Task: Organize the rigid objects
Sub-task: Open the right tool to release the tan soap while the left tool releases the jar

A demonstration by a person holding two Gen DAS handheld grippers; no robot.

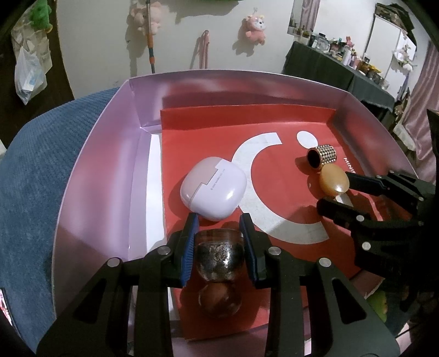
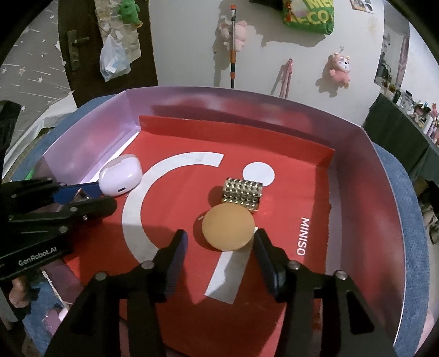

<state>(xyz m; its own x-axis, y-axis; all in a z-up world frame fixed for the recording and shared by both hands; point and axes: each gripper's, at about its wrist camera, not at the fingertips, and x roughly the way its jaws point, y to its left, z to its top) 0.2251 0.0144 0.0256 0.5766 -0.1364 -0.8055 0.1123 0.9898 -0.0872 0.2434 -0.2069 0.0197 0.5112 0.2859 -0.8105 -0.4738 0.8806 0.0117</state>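
A shallow lilac box (image 1: 109, 164) lined with a red printed sheet (image 1: 274, 129) holds the objects. My left gripper (image 1: 219, 219) is shut on a small glass bottle (image 1: 219, 254) with glittery contents and a round brown end, held over the box's near side. Just beyond it lies a lilac earbud case (image 1: 212, 188). On the right, a gold studded cylinder (image 2: 242, 193) lies on its side, touching a flat orange disc (image 2: 227, 228). My right gripper (image 2: 221, 236) is open, its fingertips either side of the disc's near edge without pressing on it.
The box rests on a blue textured cloth (image 1: 41, 164). The box walls (image 2: 356, 178) stand up on all visible sides. Behind are a wall with plush toys (image 1: 255, 26) and a cluttered dark table (image 1: 343, 68) at the right.
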